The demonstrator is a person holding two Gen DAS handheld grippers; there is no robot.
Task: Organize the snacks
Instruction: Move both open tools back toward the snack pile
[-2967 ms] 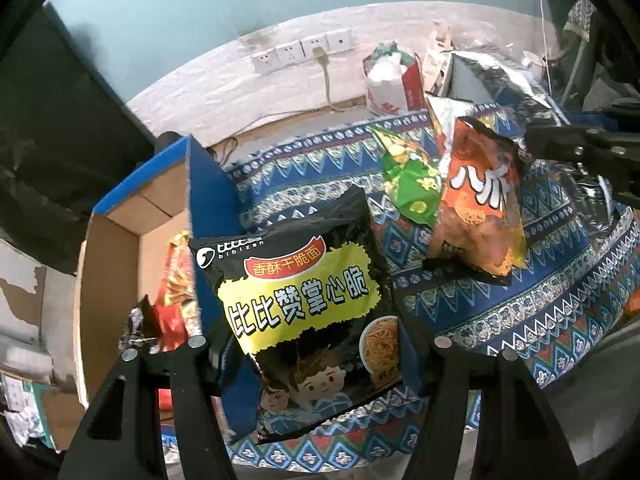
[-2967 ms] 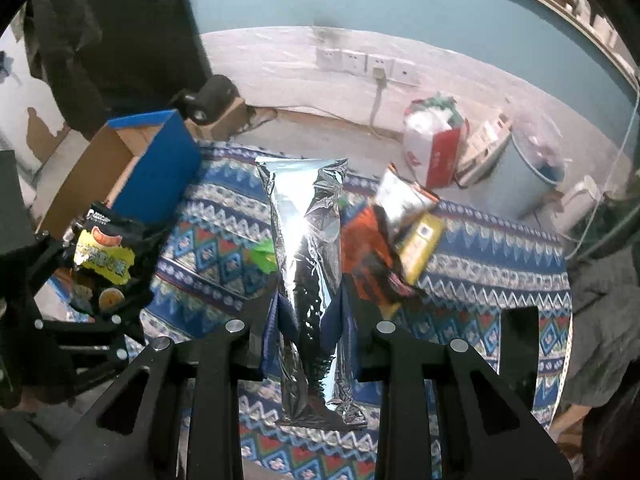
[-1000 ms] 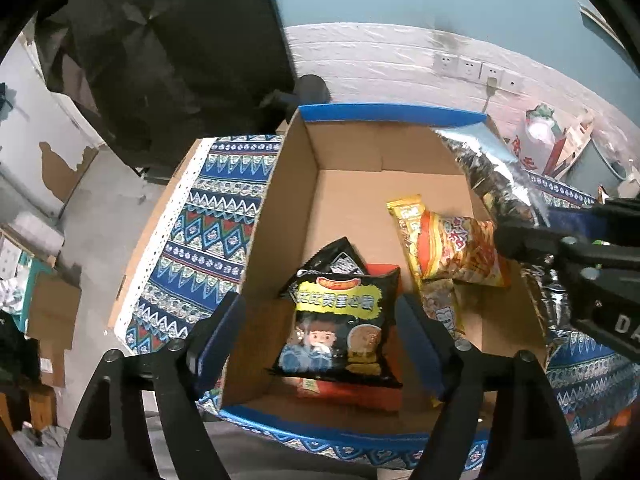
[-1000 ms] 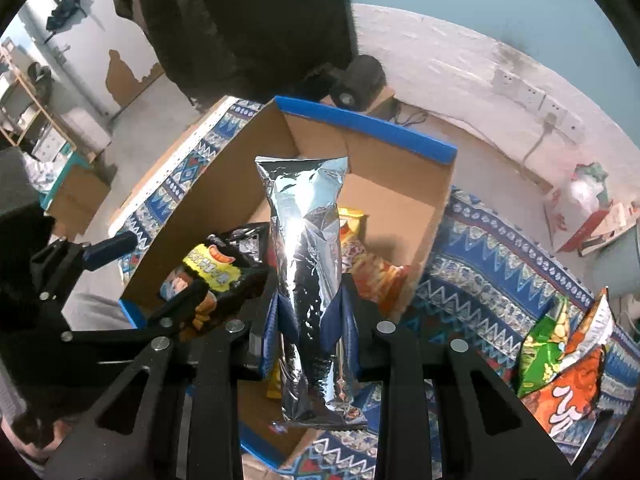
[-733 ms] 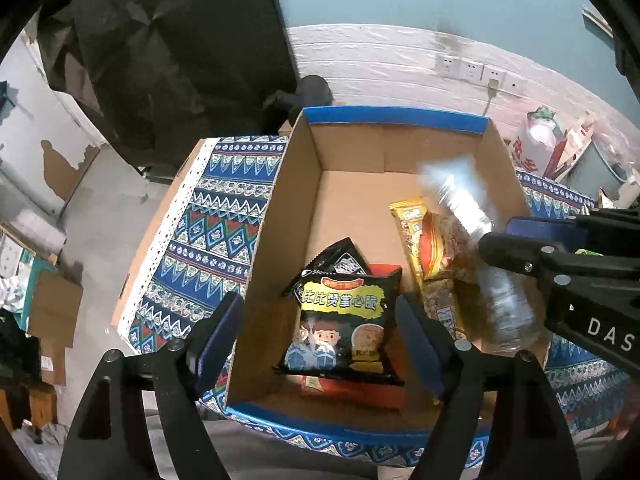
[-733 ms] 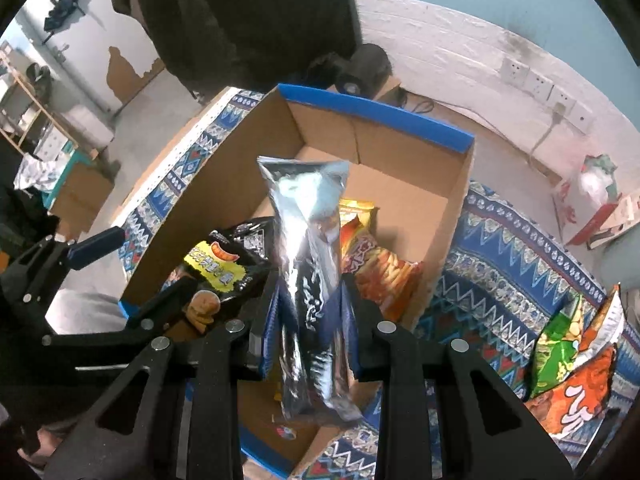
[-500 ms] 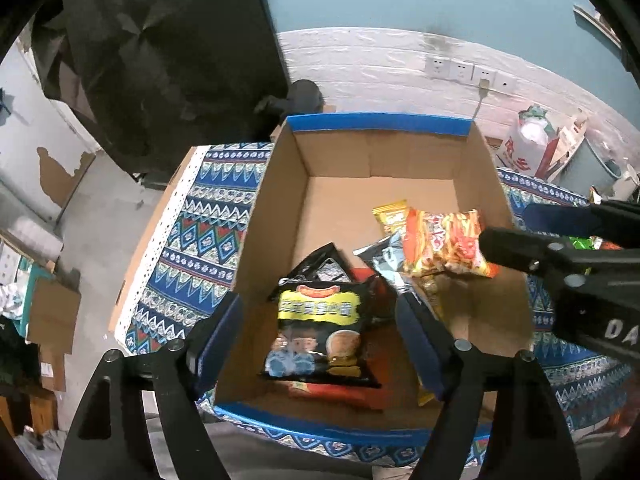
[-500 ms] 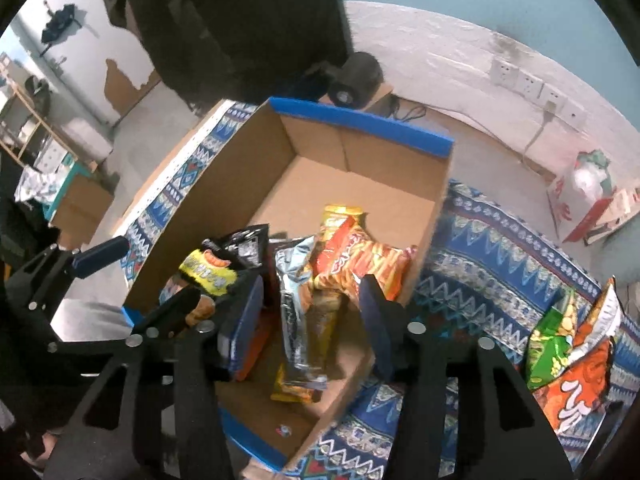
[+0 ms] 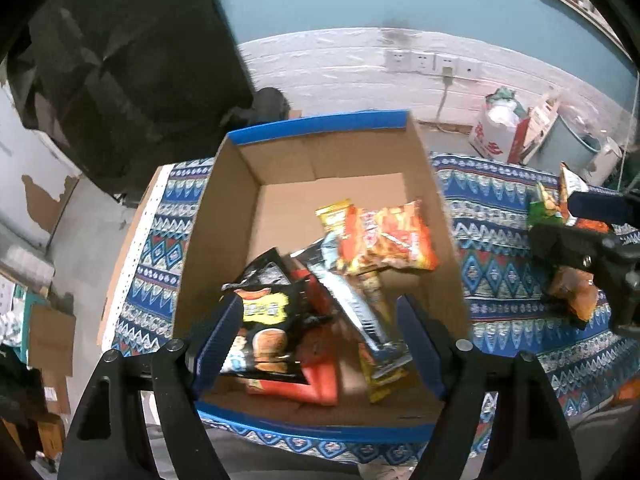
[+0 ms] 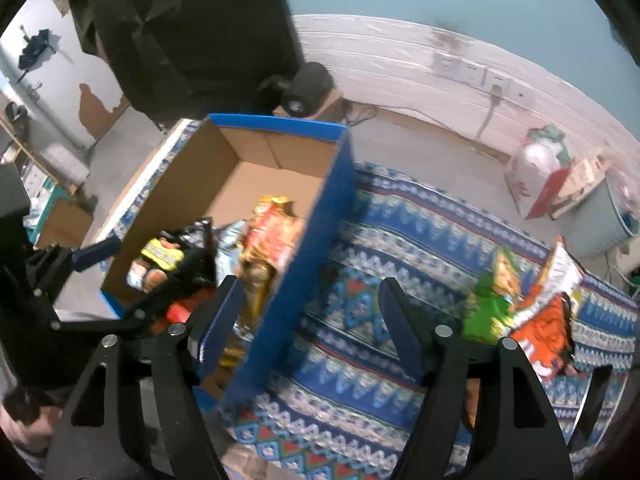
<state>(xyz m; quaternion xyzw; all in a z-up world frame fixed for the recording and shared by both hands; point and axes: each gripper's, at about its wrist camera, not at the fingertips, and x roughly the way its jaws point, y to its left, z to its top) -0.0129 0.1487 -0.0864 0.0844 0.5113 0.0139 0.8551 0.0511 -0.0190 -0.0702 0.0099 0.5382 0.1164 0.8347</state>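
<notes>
The left gripper (image 9: 320, 344) hovers with jaws wide apart above the cardboard box (image 9: 224, 208), gripping nothing. The silver packet (image 9: 352, 308) lies in the box among other snacks. The right gripper (image 10: 310, 320) has just been opening; its empty jaws straddle the box's blue wall.

Directly below the left gripper (image 9: 320, 344), the near half of the cardboard box (image 9: 224, 216) is filled by snack packets (image 9: 384, 240), while its far half is left bare. Beneath the right gripper (image 10: 310, 320), the way is divided by the box's blue side wall (image 10: 316, 248); to its right, open patterned cloth (image 10: 404, 232) is offered up to the loose bags (image 10: 496, 300).
</notes>
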